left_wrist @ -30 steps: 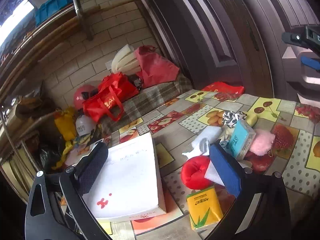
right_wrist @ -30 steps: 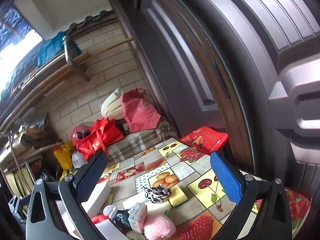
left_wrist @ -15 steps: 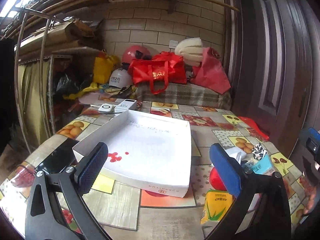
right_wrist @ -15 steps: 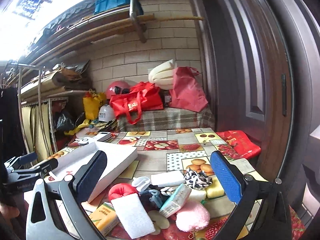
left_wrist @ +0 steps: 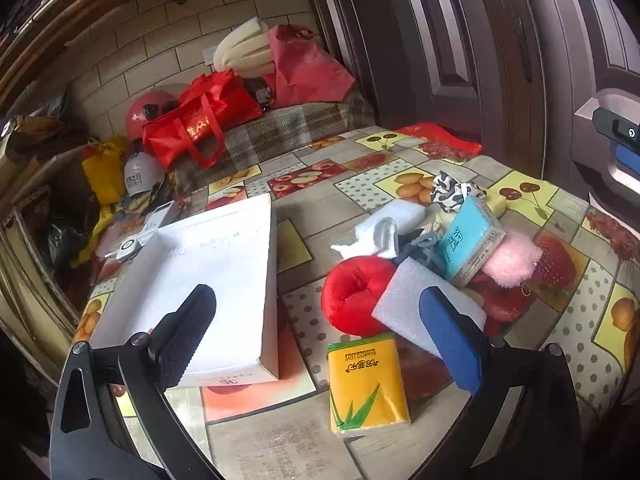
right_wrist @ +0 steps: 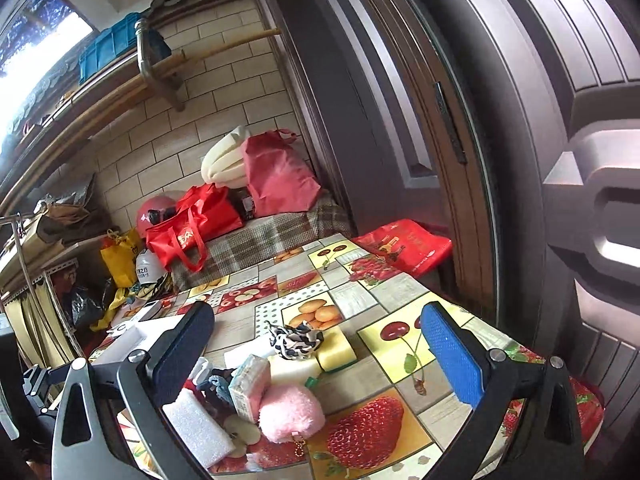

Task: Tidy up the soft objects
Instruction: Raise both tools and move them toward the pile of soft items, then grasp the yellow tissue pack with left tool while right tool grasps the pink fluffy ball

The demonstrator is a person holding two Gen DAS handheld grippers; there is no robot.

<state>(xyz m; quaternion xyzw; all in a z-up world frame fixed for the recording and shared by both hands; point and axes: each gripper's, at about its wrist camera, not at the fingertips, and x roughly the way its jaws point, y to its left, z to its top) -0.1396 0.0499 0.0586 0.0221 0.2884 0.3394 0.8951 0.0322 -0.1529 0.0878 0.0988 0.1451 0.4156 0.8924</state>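
Left wrist view: one white box (left_wrist: pixel 208 276) sits on the table (left_wrist: pixel 404 184), holding nothing visible. Left gripper (left_wrist: pixel 320 328) hangs released, nothing between its jaws, just before one red cushion (left_wrist: pixel 356 294), one white foam block (left_wrist: pixel 424 312) and one yellow tissue pack (left_wrist: pixel 366 384). Right gripper (right_wrist: pixel 316 356) is spread wide above one pink puff (right_wrist: pixel 290 412).

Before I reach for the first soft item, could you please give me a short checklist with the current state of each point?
1. Left gripper jaws open and holding nothing: ok.
2. Right gripper jaws open and holding nothing: ok.
3. White box open, with nothing visible inside: ok.
4. Yellow tissue pack lying apart from the pile, easy to reach: ok.
5. Red cushion free to lift: not ok, the white foam block leans against it.
6. Pink pompom free of the teal tissue pack: cannot tell.
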